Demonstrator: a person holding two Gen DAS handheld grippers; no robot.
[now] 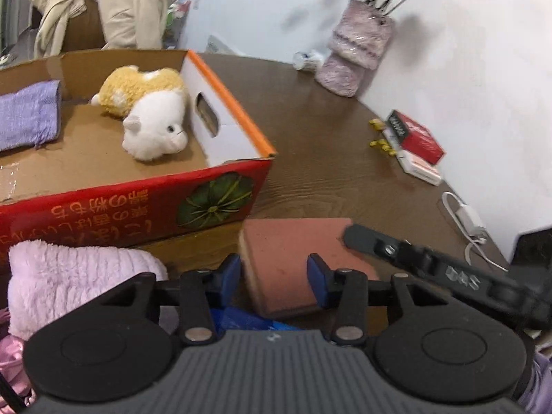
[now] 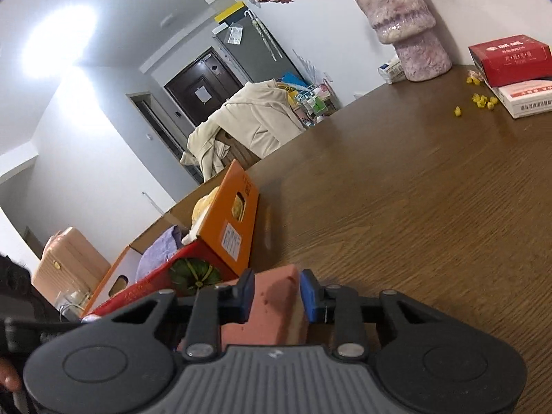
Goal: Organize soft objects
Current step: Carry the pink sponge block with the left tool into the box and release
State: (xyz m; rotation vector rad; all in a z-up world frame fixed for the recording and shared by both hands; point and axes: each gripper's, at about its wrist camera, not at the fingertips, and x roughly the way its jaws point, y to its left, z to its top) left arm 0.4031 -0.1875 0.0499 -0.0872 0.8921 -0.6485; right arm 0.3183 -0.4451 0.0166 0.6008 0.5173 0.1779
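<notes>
A salmon-pink sponge (image 1: 296, 252) with a pale side lies in front of the red cardboard box (image 1: 120, 207). On my left gripper (image 1: 274, 269), the left pad sits at the sponge's left side and the right pad overlaps its top face; whether they press is unclear. My right gripper (image 2: 277, 288) is shut on the sponge (image 2: 272, 303), a blue pad on each side, and one of its fingers (image 1: 372, 245) crosses the sponge's far right corner. The box holds a white-and-yellow plush cat (image 1: 148, 114) and a purple cloth (image 1: 27, 114). A fluffy pink towel (image 1: 69, 276) lies at the near left.
The brown wooden table (image 2: 414, 207) carries a fuzzy pink vase (image 1: 358, 45) of flowers at the back wall. By the wall lie stacked red and white boxes (image 1: 417, 138), yellow bits (image 1: 379, 143) and a white charger with cable (image 1: 465, 217). A beige jacket (image 1: 114, 7) hangs on a chair behind the box.
</notes>
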